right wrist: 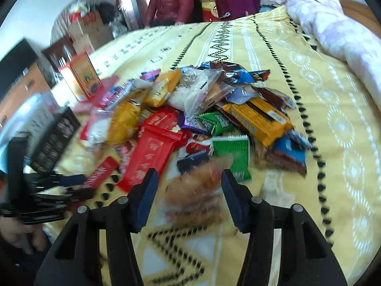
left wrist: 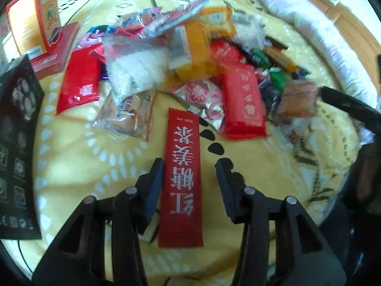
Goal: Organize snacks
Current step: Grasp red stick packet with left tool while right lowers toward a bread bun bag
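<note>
A long red sachet with white characters lies flat on the yellow bedsheet. My left gripper is open around it: the left pad sits at the sachet's edge, the right pad stands clear. A blurred clear packet of brown biscuits lies between the jaws of my right gripper. That gripper is open, with a thin strip of sheet showing beside its left pad. Behind both is the snack pile of red, orange, green and brown wrappers. The left wrist view catches one right-gripper finger by the same packet.
A red-and-orange carton stands at the pile's far left and a black box is nearer. A rolled white quilt runs along the bed's right side. A person in a red jacket sits beyond the bed's far edge.
</note>
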Available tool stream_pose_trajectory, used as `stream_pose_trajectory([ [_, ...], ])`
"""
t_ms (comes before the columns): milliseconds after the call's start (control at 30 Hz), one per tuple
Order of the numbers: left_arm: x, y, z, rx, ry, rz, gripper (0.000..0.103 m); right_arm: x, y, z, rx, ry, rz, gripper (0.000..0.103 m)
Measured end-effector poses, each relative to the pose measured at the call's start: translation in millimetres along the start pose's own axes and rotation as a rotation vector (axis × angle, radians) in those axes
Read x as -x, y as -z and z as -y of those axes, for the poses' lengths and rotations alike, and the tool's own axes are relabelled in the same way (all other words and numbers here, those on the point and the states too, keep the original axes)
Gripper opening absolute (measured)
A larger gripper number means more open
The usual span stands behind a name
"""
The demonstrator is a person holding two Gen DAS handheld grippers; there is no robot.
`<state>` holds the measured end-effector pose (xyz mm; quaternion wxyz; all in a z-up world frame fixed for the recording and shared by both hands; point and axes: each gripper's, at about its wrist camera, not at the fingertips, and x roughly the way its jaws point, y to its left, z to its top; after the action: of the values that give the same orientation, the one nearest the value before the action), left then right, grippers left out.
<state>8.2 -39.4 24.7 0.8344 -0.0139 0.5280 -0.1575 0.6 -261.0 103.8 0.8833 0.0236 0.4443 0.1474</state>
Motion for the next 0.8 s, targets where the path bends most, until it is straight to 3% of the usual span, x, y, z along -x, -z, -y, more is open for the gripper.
stream_pose_trajectory([
  [67, -8.3, 1.0, 2.3, -0.033, -0.038, 0.02, 0.041, 7.2, 12.2, 3.7, -0.039, -0.023, -0.006, 0.058],
  [133, -10.0, 2.7, 2.4, -0.036, -0.055, 0.034, 0.032, 8.9, 21.9, 8.1, -0.066, -0.03, -0.02, 0.058],
  [233, -4.9, 3.9, 1.4, -0.034, -0.045, 0.036, 0.03, 6.7, 39.2, 16.7, -0.095, -0.016, -0.059, 0.061],
  [333, 2.8, 7.6, -3.8, -0.018, -0.03, 0.034, 0.029, 9.5, 48.7, 26.9, -0.098, 0.037, -0.074, 0.082],
  [367, 3.5, 9.1, -5.0, -0.018, -0.028, 0.032, 0.029, 12.2, 49.5, 28.5, -0.1, 0.041, -0.07, 0.083],
  [500, -0.3, 8.0, -6.2, 0.008, -0.01, 0.021, 0.029, 9.5, 34.9, 21.8, -0.062, -0.005, -0.077, 0.093],
  [800, -1.5, 6.7, -13.3, 0.046, 0.026, 0.01, 0.03, -61.9, 0.7, 14.6, 0.082, -0.005, -0.308, 0.093],
])
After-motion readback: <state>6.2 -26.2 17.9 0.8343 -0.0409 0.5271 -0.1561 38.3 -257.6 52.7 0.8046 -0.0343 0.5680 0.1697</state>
